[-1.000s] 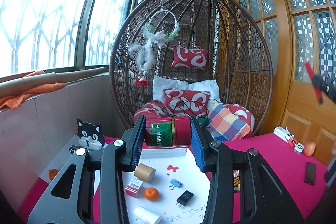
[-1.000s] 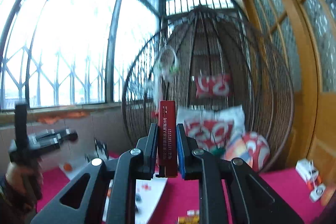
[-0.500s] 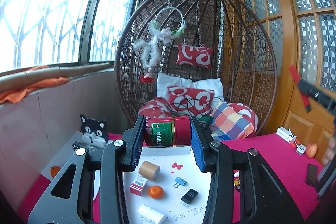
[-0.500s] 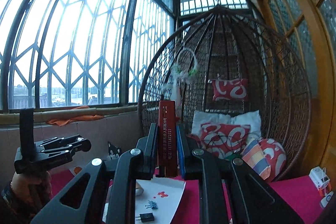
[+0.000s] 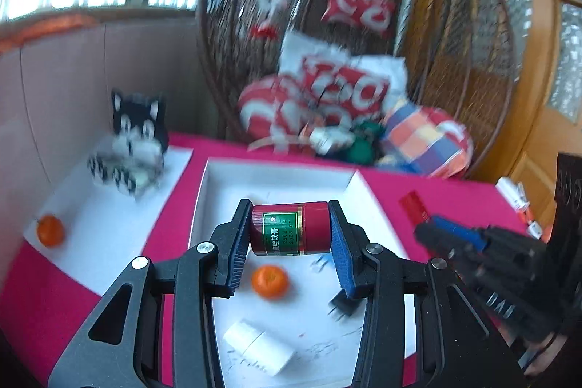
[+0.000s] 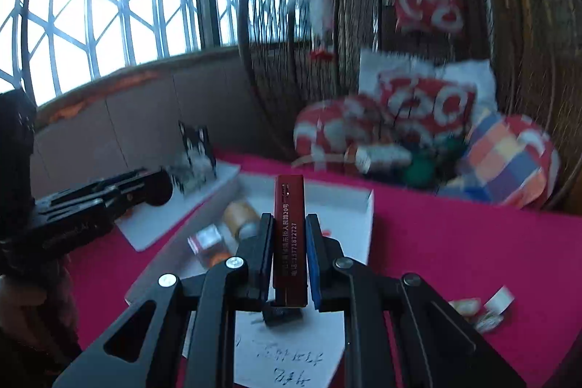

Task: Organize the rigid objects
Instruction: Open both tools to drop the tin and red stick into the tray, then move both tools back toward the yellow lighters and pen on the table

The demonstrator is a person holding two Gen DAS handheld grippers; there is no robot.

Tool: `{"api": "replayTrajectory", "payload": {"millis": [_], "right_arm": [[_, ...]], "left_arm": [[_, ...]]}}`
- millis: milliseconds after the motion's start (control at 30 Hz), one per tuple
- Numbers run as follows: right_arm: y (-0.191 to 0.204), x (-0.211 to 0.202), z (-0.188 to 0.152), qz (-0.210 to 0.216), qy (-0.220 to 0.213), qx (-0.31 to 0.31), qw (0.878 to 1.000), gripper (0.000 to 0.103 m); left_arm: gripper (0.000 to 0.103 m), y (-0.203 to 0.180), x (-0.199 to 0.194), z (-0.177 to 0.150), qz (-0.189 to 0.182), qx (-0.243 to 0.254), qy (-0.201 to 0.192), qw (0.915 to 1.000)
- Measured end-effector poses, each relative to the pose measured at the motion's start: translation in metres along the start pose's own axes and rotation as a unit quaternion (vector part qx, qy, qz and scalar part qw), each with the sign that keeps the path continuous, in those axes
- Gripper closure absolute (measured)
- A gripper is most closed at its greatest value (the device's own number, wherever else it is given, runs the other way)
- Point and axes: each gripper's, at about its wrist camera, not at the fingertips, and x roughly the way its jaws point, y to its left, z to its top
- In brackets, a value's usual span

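My left gripper [image 5: 289, 251] is shut on a red tin with a green label [image 5: 290, 229], held sideways above the white tray [image 5: 276, 174]. My right gripper [image 6: 289, 260] is shut on a flat dark red box with white print [image 6: 289, 235], held upright over the tray's near right side [image 6: 365, 217]. In the left wrist view the right gripper [image 5: 429, 228] comes in from the right with the red box [image 5: 414, 208] sticking out. The left gripper's body shows at the left of the right wrist view [image 6: 102, 202].
On the tray's white sheet lie an orange [image 5: 270, 280], a white cylinder [image 5: 258, 346], a black plug [image 5: 343, 306], a brown roll [image 6: 240, 215] and a small red-white box [image 6: 207, 239]. A second white tray [image 5: 105, 224] holds a cat figure [image 5: 136, 137] and another orange [image 5: 50, 230]. A wicker hanging chair [image 5: 454, 68] stands behind.
Both grippers have dropped and tilted down toward the white tray, still holding their objects. The right gripper has come closer to the left one.
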Motion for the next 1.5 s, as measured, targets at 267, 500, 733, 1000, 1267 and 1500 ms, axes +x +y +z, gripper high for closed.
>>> {"api": "replayTrajectory", "payload": {"millis": [267, 500, 733, 1000, 1267, 1500], "right_arm": [[0.003, 0.043, -0.033, -0.005, 0.068, 0.016, 0.998, 0.087], [-0.013, 0.023, -0.032, -0.035, 0.034, 0.027, 0.998, 0.012], [-0.077, -0.029, -0.034, -0.082, 0.006, 0.064, 0.995, 0.012], [-0.159, -0.074, -0.083, -0.115, 0.034, 0.110, 0.987, 0.012], [-0.180, -0.100, -0.127, -0.132, 0.037, 0.115, 0.984, 0.000], [-0.229, -0.119, -0.148, -0.135, 0.011, 0.249, 0.959, 0.000]], "left_arm": [[0.051, 0.011, 0.032, -0.021, 0.018, -0.012, 0.059, 0.9980], [0.006, -0.004, 0.028, -0.019, 0.030, 0.021, 0.046, 0.9983], [0.006, -0.029, 0.016, -0.014, -0.012, 0.054, 0.026, 0.9981], [0.006, -0.097, 0.028, -0.016, -0.088, 0.152, 0.051, 0.9831], [0.006, -0.164, 0.039, -0.044, -0.195, 0.166, 0.122, 0.9588], [0.006, -0.224, 0.075, -0.087, -0.217, 0.074, 0.243, 0.9424]]}}
